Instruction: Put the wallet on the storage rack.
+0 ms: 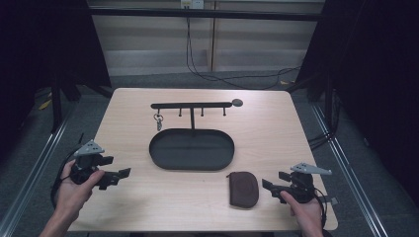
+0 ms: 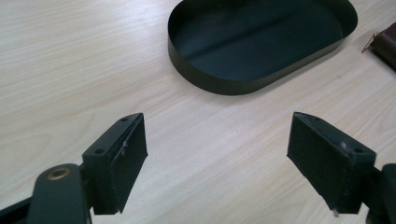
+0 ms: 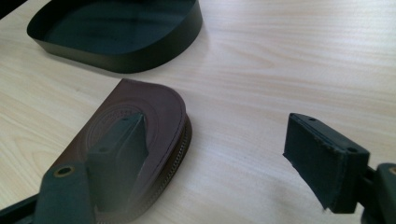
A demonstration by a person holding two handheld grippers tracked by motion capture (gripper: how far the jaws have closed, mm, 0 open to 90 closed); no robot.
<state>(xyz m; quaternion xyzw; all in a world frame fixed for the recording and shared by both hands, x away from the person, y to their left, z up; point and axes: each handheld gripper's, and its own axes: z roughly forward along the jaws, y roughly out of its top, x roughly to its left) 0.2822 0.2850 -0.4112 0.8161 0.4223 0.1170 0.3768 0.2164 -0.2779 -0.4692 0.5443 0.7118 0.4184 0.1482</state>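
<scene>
- Left gripper: seen close in the left gripper view, its two black jaws stand wide apart with only bare table between them. Nothing is held or touched.
- Left gripper, high view: it sits at the left front of the table, gripped by the person's left hand, and points toward the table's middle.
- Right gripper: its jaws are released and spread wide. One jaw shows in front of the brown pouch; whether that jaw touches the leather cannot be told. The other jaw is over bare wood, well clear of the pouch. The pads do not press on anything.
- Right gripper, high view: it is held in the right hand at the right front of the table, with its jaws pointing left toward the brown pouch, just beside it.
- Brown pouch: it lies flat on the table near the front edge, just in front of the right end of the tray. Its zip edge shows in the right gripper view.
- Tray: a dark oval container with a low wall at the table's centre. Its floor is bare in all three views.
- Hook rack: a black bar on a post rises at the tray's far rim. A key ring hangs from its leftmost peg.
</scene>
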